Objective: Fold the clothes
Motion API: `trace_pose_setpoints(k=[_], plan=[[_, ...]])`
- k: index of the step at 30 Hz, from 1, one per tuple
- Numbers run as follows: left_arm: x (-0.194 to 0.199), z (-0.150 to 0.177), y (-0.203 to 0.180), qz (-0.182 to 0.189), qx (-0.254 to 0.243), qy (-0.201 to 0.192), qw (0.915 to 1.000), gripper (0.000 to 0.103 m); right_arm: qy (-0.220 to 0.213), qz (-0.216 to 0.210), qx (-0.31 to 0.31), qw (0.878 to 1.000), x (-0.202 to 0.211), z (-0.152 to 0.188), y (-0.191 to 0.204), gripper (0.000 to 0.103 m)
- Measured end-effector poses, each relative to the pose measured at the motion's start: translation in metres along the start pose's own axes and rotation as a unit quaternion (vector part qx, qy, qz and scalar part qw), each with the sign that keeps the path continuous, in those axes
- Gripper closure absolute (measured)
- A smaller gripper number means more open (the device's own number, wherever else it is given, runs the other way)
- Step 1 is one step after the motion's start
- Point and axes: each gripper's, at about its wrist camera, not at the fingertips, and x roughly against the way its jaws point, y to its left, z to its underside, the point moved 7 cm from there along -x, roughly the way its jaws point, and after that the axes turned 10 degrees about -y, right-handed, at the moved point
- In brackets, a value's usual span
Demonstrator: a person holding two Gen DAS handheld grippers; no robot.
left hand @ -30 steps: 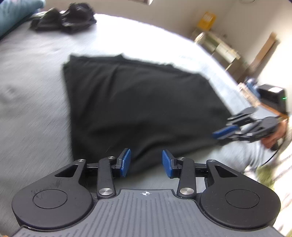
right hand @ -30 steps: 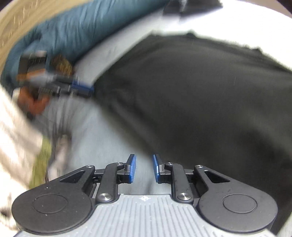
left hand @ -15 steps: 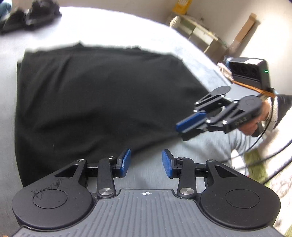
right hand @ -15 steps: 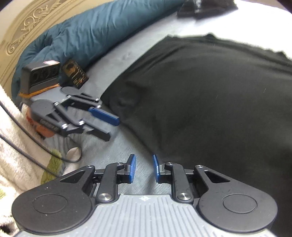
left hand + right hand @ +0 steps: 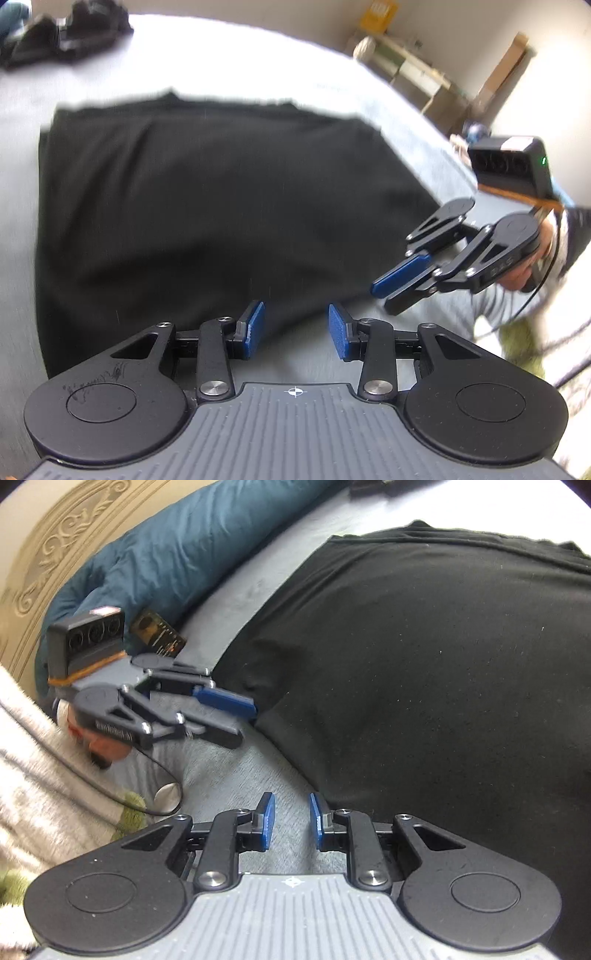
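Hovering both grippers over the near hem of the black garment (image 5: 207, 206), which lies flat on the grey bed (image 5: 229, 74). My left gripper (image 5: 295, 328) and right gripper (image 5: 291, 821) stand parted, holding nothing. Next, I judge, each must pinch a near corner. Its long axis seems to run left-right, neckline at the far edge.

Black garment (image 5: 424, 664) cut off at the right and lower right picture edges in the right wrist view, so far side unseen; near hem partly hidden behind left gripper (image 5: 295, 330). Dark clothes heap (image 5: 66, 33) at the bed's (image 5: 229, 66) far left corner blurred, clipped, pieces untellable
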Motion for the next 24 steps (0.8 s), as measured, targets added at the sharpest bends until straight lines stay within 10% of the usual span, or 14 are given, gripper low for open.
trace_pose_setpoints(k=[6, 16, 24], plan=[[-0.03, -0.027, 0.023, -0.044, 0.041, -0.03, 0.9977, 0.065, -0.078, 0.094, -0.034, 0.992, 0.009, -0.033, -0.044, 0.081], [-0.007, 0.001, 0.01, -0.02, 0.011, 0.01, 0.9997, 0.065, -0.006, 0.019, -0.057, 0.998, 0.022, 0.005, -0.038, 0.081], [-0.011, -0.003, 0.043, -0.039, 0.094, -0.005, 0.9948, 0.065, -0.095, 0.091, -0.086, 0.988, 0.049, -0.024, -0.088, 0.081]])
